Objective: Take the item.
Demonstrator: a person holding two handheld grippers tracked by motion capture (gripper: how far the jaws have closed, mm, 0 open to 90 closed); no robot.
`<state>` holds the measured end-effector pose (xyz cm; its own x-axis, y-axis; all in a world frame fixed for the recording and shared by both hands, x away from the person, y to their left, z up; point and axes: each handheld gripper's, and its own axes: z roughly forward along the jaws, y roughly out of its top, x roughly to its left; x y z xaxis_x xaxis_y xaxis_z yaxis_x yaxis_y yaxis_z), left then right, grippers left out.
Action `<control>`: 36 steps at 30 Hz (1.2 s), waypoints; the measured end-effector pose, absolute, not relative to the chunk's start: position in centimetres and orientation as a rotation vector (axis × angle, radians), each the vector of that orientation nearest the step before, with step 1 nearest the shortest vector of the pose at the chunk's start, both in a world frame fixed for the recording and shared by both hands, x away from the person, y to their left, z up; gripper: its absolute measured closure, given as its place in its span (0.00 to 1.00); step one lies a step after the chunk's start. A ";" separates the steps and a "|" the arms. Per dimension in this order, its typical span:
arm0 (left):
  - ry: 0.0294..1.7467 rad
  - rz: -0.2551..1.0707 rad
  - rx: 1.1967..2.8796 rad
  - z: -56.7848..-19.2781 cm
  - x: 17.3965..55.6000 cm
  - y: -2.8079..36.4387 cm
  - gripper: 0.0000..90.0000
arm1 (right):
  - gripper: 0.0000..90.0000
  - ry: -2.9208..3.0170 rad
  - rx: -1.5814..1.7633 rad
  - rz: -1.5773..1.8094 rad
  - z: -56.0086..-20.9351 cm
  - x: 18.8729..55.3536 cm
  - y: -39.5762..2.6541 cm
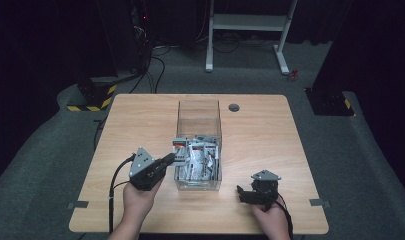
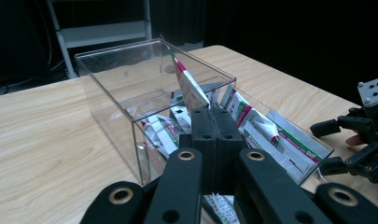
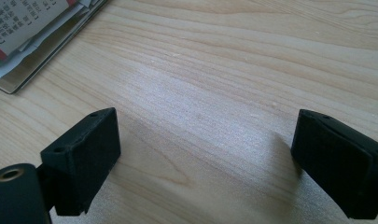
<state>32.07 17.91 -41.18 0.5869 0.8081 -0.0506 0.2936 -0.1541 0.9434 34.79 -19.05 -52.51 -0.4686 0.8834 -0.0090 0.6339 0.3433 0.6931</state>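
A clear plastic box (image 1: 199, 119) stands mid-table, its near half heaped with white packets (image 1: 197, 162) printed in red and green. My left gripper (image 1: 171, 159) sits at the box's left near corner, shut on one such packet (image 1: 179, 145). In the left gripper view the packet (image 2: 189, 86) sticks up from between the closed jaws of the left gripper (image 2: 210, 112), over the box wall (image 2: 112, 88). My right gripper (image 1: 242, 192) rests on the table to the right of the box, open, with bare wood between its jaws. The right gripper (image 3: 205, 158) has a corner of the box (image 3: 18, 79) at its upper left.
The wooden table (image 1: 140, 115) has a round cable hole (image 1: 234, 107) behind the box. A white metal stand (image 1: 247, 22) and cables lie on the floor beyond the far edge. The right gripper (image 2: 333, 144) is seen past the box.
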 end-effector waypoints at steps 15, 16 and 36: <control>0.955 0.603 1.682 -41.2 31.3 20.3 1.00 | 0.09 2.229 1.335 0.891 -52.5 34.8 -19.1; 0.958 0.601 1.680 -41.2 31.3 20.4 1.00 | 0.09 2.229 1.335 0.891 -52.5 34.8 -19.1; 0.990 0.615 1.666 -41.6 30.9 22.0 1.00 | 0.09 2.228 1.335 0.892 -52.5 34.8 -19.0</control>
<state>30.87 22.01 -41.64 0.5251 0.8475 -0.0777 0.3063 -0.1030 0.9463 34.79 -19.05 -52.52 -0.4682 0.8836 -0.0089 0.6334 0.3426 0.6938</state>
